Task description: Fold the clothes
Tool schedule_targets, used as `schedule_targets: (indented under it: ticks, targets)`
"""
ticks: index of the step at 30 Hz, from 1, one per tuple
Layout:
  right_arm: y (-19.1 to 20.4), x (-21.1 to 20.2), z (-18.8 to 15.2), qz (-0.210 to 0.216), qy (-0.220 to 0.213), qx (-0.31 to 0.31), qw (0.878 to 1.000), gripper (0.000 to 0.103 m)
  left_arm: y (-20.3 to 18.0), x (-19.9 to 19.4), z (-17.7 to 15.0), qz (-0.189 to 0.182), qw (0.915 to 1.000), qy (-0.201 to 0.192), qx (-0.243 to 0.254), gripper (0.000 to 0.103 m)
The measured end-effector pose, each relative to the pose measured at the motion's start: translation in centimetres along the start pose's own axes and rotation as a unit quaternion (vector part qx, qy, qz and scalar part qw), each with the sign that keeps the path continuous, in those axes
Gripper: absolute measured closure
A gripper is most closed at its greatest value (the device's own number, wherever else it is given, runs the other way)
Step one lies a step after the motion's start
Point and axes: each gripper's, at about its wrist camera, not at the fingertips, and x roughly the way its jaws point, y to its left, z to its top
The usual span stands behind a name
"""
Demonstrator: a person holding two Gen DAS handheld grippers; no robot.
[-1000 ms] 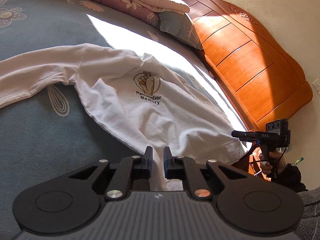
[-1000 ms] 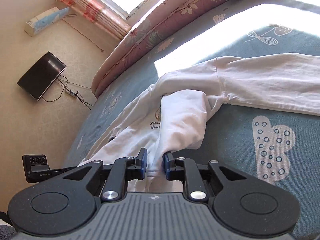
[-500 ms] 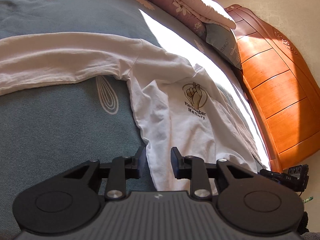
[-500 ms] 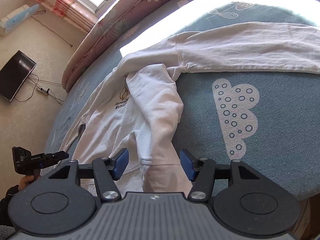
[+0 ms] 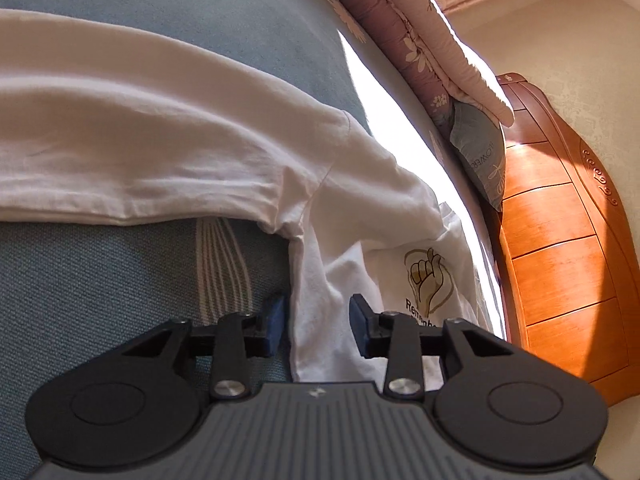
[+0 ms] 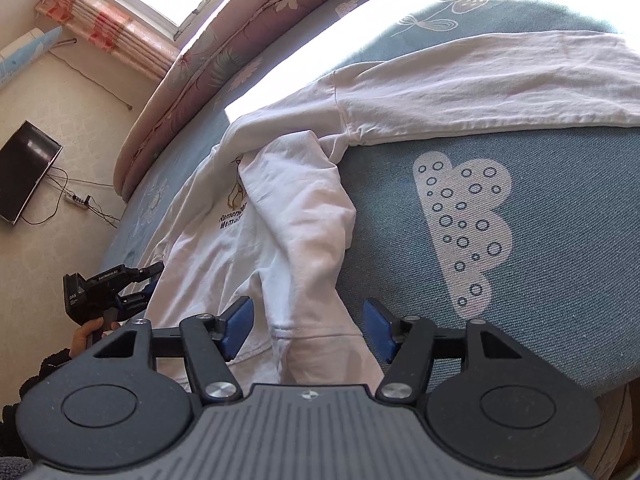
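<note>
Over the white shirt (image 5: 224,136), both downward-tilted grippers, left (image 5: 318,326) and right (image 6: 308,330), are opening, cloth between unpinched.

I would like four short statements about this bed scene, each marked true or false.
1. The white shirt lies on a blue bedspread. True.
2. The shirt is neatly folded into a square. False: its sleeve stretches out flat.
3. The right tool has white cloth between its pads. True; its jaws are opening.
4. The headboard is white metal. False: it is orange-brown wood.
</note>
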Motion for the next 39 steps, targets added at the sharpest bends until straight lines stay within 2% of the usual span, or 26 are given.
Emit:
schedule_targets:
  ticks: [7, 8, 9, 10, 11, 16, 19, 20, 24, 26, 30, 35, 39]
  targets:
    - [-1.2, 1.2, 0.1, -0.008, 0.000, 0.022, 1.000, 0.036, -0.4, 1.5, 0.9, -0.007, 0.9998, -0.020, -0.004, 0.066]
    - [-1.2, 1.4, 0.2, -0.009, 0.001, 0.024, 1.000, 0.036, -0.7, 1.5, 0.8, 0.003, 0.9997, -0.025, 0.002, 0.073]
    - [-1.3, 1.5, 0.3, -0.009, 0.000, 0.026, 1.000, 0.036, -1.1, 1.5, 0.7, 0.023, 0.9992, -0.028, 0.016, 0.088]
    - [-1.3, 1.7, 0.4, -0.010, 0.000, 0.027, 1.000, 0.036, -1.4, 1.5, 0.6, 0.043, 0.9982, -0.030, 0.031, 0.094]
    - [-1.4, 1.9, 0.5, -0.010, 0.000, 0.029, 1.000, 0.036, -1.8, 1.5, 0.7, 0.057, 0.9968, -0.033, 0.044, 0.096]
    - [-1.6, 2.4, 0.9, -0.016, 0.002, 0.033, 0.999, 0.031, -3.7, 1.3, 2.4, 0.125, 0.9862, -0.050, 0.096, 0.098]
    - [-1.7, 2.4, 1.0, -0.016, 0.002, 0.033, 0.999, 0.031, -3.8, 1.2, 5.0, 0.149, 0.9815, -0.057, 0.106, 0.099]
    - [-1.7, 2.4, 1.1, -0.016, 0.002, 0.033, 0.999, 0.031, -3.7, 1.3, 5.8, 0.148, 0.9823, -0.053, 0.102, 0.099]
    - [-1.9, 2.4, 1.1, -0.016, 0.002, 0.035, 0.999, 0.031, -4.1, 2.3, 6.4, 0.166, 0.9777, -0.035, 0.124, 0.097]
    - [-2.0, 2.3, 1.2, -0.016, 0.002, 0.036, 0.999, 0.031, -4.0, 2.0, 5.8, 0.157, 0.9795, -0.035, 0.121, 0.097]
    - [-2.0, 2.2, 1.1, -0.013, 0.001, 0.035, 0.999, 0.030, -3.0, 0.2, 4.0, 0.134, 0.9871, -0.030, 0.082, 0.091]
    - [-1.9, 1.6, 0.9, 0.002, -0.011, 0.034, 0.999, 0.030, -1.7, -2.9, -0.5, 0.089, 0.9955, -0.010, 0.030, 0.075]
    - [-1.9, 1.3, 0.4, 0.011, -0.015, 0.033, 0.999, 0.029, -0.3, -5.1, -4.3, 0.053, 0.9984, 0.010, -0.018, 0.073]
